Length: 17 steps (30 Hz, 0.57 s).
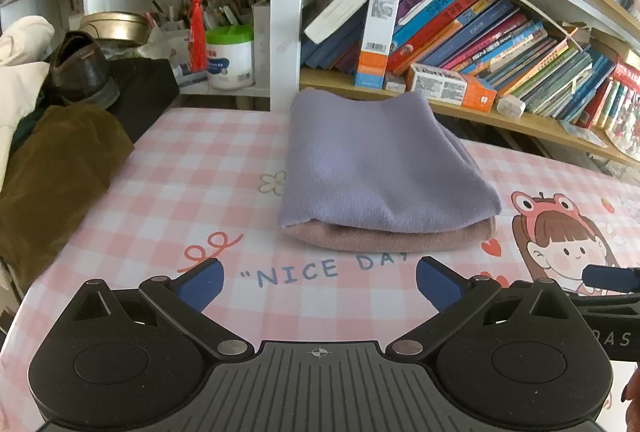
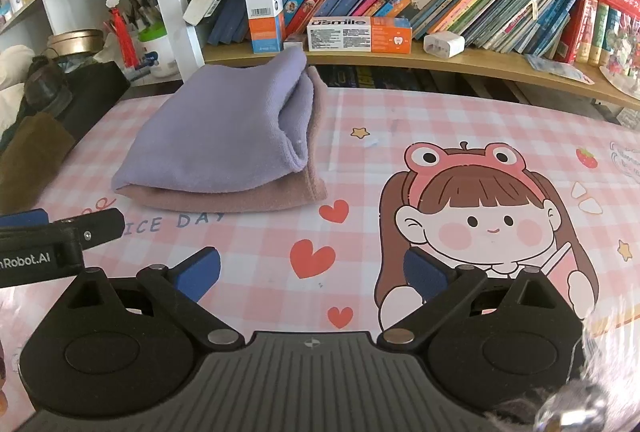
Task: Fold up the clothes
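Note:
A folded lilac cloth (image 1: 376,160) lies on top of a folded dusty-pink cloth (image 1: 396,236) on the pink checked table cover (image 1: 200,168). The same stack shows in the right wrist view, lilac (image 2: 224,136) over pink (image 2: 240,198), at the far left. My left gripper (image 1: 318,284) is open and empty, just short of the stack's near edge. My right gripper (image 2: 314,272) is open and empty, to the right of the stack over the cartoon girl print. The right gripper's finger (image 1: 608,278) shows at the left view's right edge.
A brown garment (image 1: 60,168) and a dark shoe (image 1: 82,68) sit at the table's left edge. A bookshelf (image 2: 440,62) with leaning books and toothpaste boxes (image 2: 360,34) runs right behind the table. A white jar (image 1: 230,58) stands back left.

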Motion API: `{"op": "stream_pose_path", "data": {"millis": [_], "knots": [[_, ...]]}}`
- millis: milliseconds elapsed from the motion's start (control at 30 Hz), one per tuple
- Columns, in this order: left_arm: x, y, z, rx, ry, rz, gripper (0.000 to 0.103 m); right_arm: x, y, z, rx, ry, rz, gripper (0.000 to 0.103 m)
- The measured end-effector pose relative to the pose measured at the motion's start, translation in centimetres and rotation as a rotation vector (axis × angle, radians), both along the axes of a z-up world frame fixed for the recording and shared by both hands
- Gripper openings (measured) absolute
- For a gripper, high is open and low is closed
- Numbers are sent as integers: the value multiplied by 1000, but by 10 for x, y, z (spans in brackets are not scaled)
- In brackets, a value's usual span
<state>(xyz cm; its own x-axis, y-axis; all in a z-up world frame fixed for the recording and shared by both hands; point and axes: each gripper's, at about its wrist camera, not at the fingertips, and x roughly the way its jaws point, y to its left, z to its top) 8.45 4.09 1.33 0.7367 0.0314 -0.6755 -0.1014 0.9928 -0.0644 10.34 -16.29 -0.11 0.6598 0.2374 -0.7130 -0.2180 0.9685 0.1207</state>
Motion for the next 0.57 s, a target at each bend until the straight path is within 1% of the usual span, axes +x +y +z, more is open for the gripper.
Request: {"op": "stream_pose_path", "data": {"millis": [167,433,567], "knots": [[0,0,2,-5,-4,-1,103,0,0,0,0,0,-3,99],[3,1,0,-3,13,5,103,0,-1,-1,-3,4,-10,99],[4,0,-2,10,24,7,103,1,0,-2,-4,8,-9,99]]}}
